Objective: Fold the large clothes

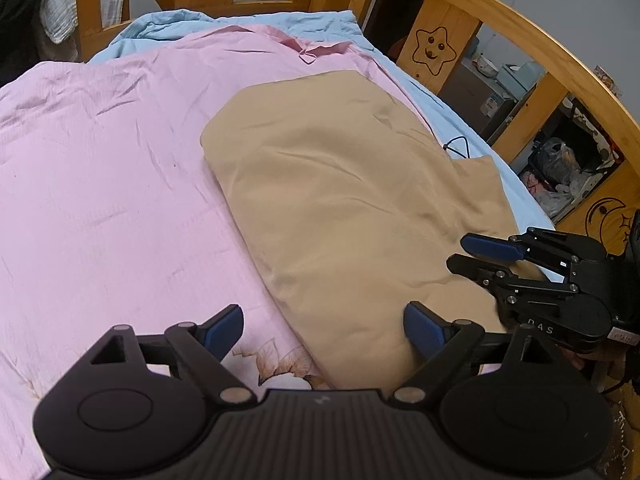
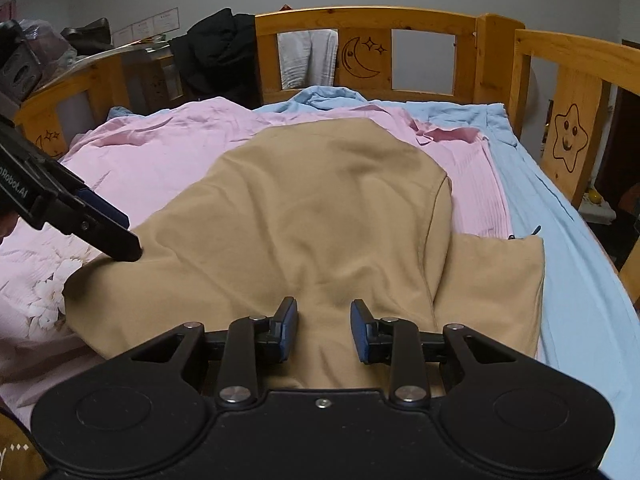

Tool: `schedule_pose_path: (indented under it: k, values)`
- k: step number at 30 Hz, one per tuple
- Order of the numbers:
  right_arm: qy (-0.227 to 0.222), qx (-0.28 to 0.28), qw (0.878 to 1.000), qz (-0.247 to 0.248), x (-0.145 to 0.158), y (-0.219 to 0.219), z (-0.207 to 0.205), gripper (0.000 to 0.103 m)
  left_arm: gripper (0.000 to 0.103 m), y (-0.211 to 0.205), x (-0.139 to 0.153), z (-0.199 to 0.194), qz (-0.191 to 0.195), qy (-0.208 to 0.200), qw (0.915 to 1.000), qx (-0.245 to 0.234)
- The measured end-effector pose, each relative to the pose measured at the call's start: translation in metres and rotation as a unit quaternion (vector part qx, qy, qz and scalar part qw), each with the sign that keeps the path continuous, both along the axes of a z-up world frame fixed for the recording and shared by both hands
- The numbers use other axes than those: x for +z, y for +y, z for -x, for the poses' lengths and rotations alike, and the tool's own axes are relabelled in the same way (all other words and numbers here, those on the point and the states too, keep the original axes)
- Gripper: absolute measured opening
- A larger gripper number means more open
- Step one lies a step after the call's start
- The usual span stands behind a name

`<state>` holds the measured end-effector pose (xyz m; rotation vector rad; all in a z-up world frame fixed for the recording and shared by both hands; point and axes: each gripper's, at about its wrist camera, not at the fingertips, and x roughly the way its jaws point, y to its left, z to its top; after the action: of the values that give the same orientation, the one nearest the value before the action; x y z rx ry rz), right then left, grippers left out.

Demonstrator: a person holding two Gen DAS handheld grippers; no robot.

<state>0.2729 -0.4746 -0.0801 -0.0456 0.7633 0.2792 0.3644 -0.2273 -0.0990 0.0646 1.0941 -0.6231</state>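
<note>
A tan garment (image 1: 344, 200) lies partly folded on a pink quilt (image 1: 100, 168); it also shows in the right wrist view (image 2: 320, 216). My left gripper (image 1: 324, 326) is open wide, straddling the garment's near left edge, and holds nothing. It also shows in the right wrist view (image 2: 128, 236), its tips at the garment's left corner. My right gripper (image 2: 324, 330) is open, low over the garment's near edge, with cloth between its fingers but not pinched. In the left wrist view the right gripper (image 1: 460, 252) sits at the garment's right edge.
The bed has a wooden rail (image 1: 540, 52) with star and moon cut-outs on the right and a headboard (image 2: 368, 40) at the far end. A blue sheet (image 2: 568, 264) lies along the right side. A black cord (image 1: 456, 146) lies beside the garment.
</note>
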Motion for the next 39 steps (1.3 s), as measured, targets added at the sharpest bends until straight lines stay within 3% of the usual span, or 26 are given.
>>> schedule_pose_path:
  k: [6, 10, 12, 14, 15, 18, 22, 25, 28, 29, 30, 33, 35, 39]
  values:
    - [-0.002, -0.015, 1.0, -0.017, 0.004, -0.004, 0.003, 0.035, 0.094, 0.004, 0.002, -0.003, 0.005, 0.013, 0.9999, 0.007]
    - [-0.015, -0.034, 0.998, -0.044, 0.014, -0.014, 0.011, 0.056, 0.098, 0.01, 0.0, -0.008, 0.019, 0.033, 0.9991, 0.019]
    - [-0.022, -0.043, 0.997, -0.052, 0.019, -0.02, 0.017, 0.059, 0.1, 0.013, -0.002, -0.01, 0.024, 0.038, 0.9988, 0.022]
    - [-0.029, -0.061, 0.996, -0.056, 0.025, -0.028, 0.021, 0.075, 0.101, 0.013, -0.004, -0.011, 0.028, 0.041, 0.9985, 0.023]
    - [-0.033, -0.075, 0.995, -0.057, 0.028, -0.034, 0.024, 0.078, 0.102, 0.013, -0.005, -0.011, 0.028, 0.041, 0.9985, 0.023]
    - [-0.031, -0.118, 0.991, -0.061, 0.031, -0.054, 0.024, 0.079, 0.102, 0.011, -0.006, -0.011, 0.027, 0.034, 0.9989, 0.019]
    - [0.014, -0.2, 0.976, -0.078, 0.018, -0.086, 0.014, 0.079, 0.103, 0.009, -0.007, -0.012, 0.028, 0.031, 0.999, 0.016]
    - [0.041, -0.225, 0.966, -0.117, 0.006, -0.101, 0.005, 0.072, 0.103, 0.01, -0.007, -0.01, 0.029, 0.032, 0.9989, 0.017]
    - [0.028, -0.212, 0.973, -0.088, 0.001, -0.095, -0.005, 0.038, 0.103, 0.011, -0.007, -0.011, 0.029, 0.032, 0.9989, 0.017]
    - [0.018, -0.204, 0.977, -0.065, 0.002, -0.089, -0.007, 0.021, 0.103, 0.011, -0.007, -0.01, 0.029, 0.031, 0.999, 0.017]
    - [0.004, -0.189, 0.981, -0.043, 0.003, -0.083, -0.006, 0.014, 0.103, 0.011, -0.007, -0.01, 0.028, 0.03, 0.999, 0.016]
    - [-0.055, -0.093, 0.993, 0.052, 0.014, -0.049, 0.002, 0.011, 0.103, 0.011, -0.008, -0.01, 0.029, 0.028, 0.9991, 0.016]
    - [-0.068, -0.046, 0.994, 0.074, 0.017, -0.034, 0.006, 0.011, 0.103, 0.011, -0.009, -0.01, 0.03, 0.029, 0.999, 0.016]
    - [-0.06, -0.071, 0.993, 0.074, 0.015, -0.04, 0.001, 0.015, 0.103, 0.011, -0.008, -0.011, 0.03, 0.029, 0.999, 0.015]
